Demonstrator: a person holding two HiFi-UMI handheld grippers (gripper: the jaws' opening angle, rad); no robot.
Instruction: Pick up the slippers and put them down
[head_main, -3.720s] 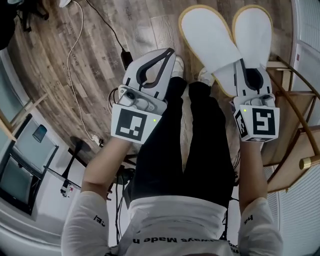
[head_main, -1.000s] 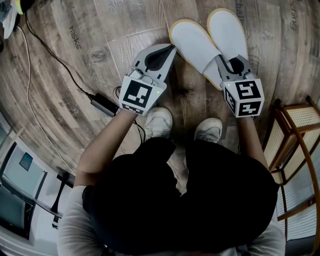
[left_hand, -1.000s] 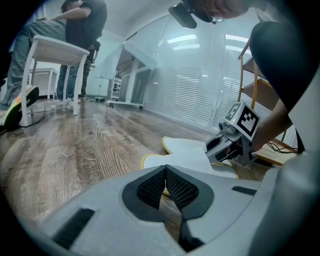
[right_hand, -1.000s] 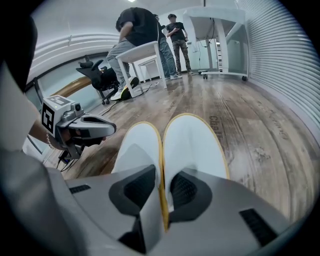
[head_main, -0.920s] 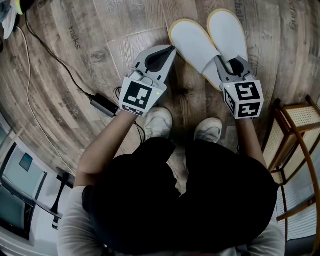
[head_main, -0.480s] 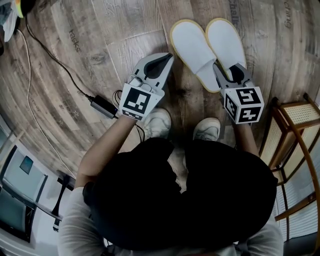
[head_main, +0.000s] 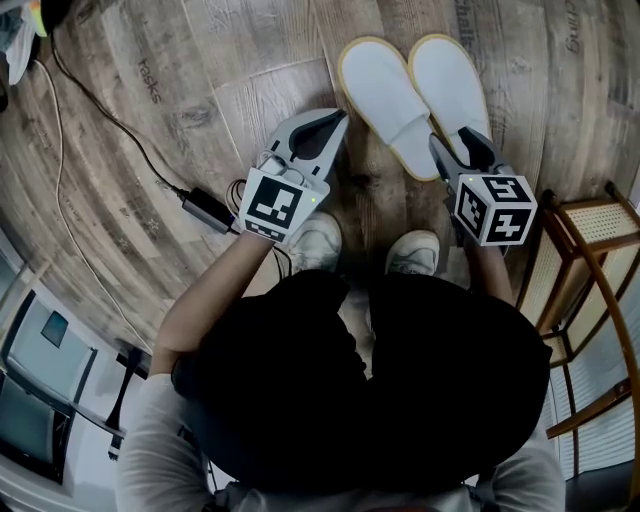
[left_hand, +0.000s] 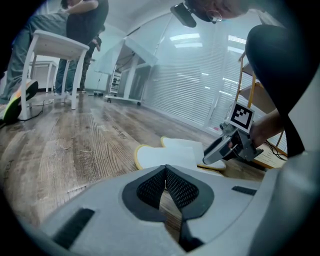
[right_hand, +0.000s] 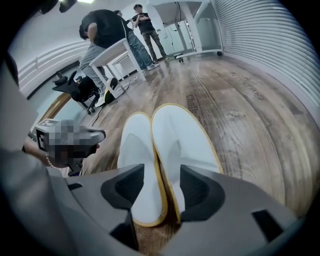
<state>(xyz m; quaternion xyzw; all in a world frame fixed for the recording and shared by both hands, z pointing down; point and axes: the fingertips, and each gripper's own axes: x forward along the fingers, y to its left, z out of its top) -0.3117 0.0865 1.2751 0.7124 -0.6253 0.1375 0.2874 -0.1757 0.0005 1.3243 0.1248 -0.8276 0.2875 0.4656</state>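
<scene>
Currently on record:

1. Slippers (head_main: 388, 95): one pair, white with yellow-trimmed soles. They lie flat on the wood floor (head_main: 230, 70), side by side with inner edges touching and toes toward the top edge. Place: upper middle of the head view, and centre of the right gripper view (right_hand: 172, 145).

2. Right gripper (head_main: 458, 148): sits at the heel end of the slippers, right of centre in the head view. Its jaws are opening and stand wide apart (right_hand: 165, 192). The heels of both slippers lie in the gap, but the pads do not appear to press on them.

3. Left gripper (head_main: 338, 116): sits left of the slippers, close by but apart from them. Its jaws are together with nothing between them (left_hand: 166, 172), and bare floor shows beyond the tips.

4. Shoes (head_main: 318, 240): the person's own, white, below the two grippers at mid-frame.

5. Cable (head_main: 100, 110) and adapter (head_main: 205, 212): on the floor in the left half of the head view, well apart from the slippers.

6. Rack (head_main: 590, 260): wooden, at the right edge.

Status, as judged: the slippers rest on the floor and the grip looks released, so the putting-down seems all but complete. What is left is for the right gripper to draw back clear of the heels. If the pair needs squaring up, that too is not yet done.
</scene>
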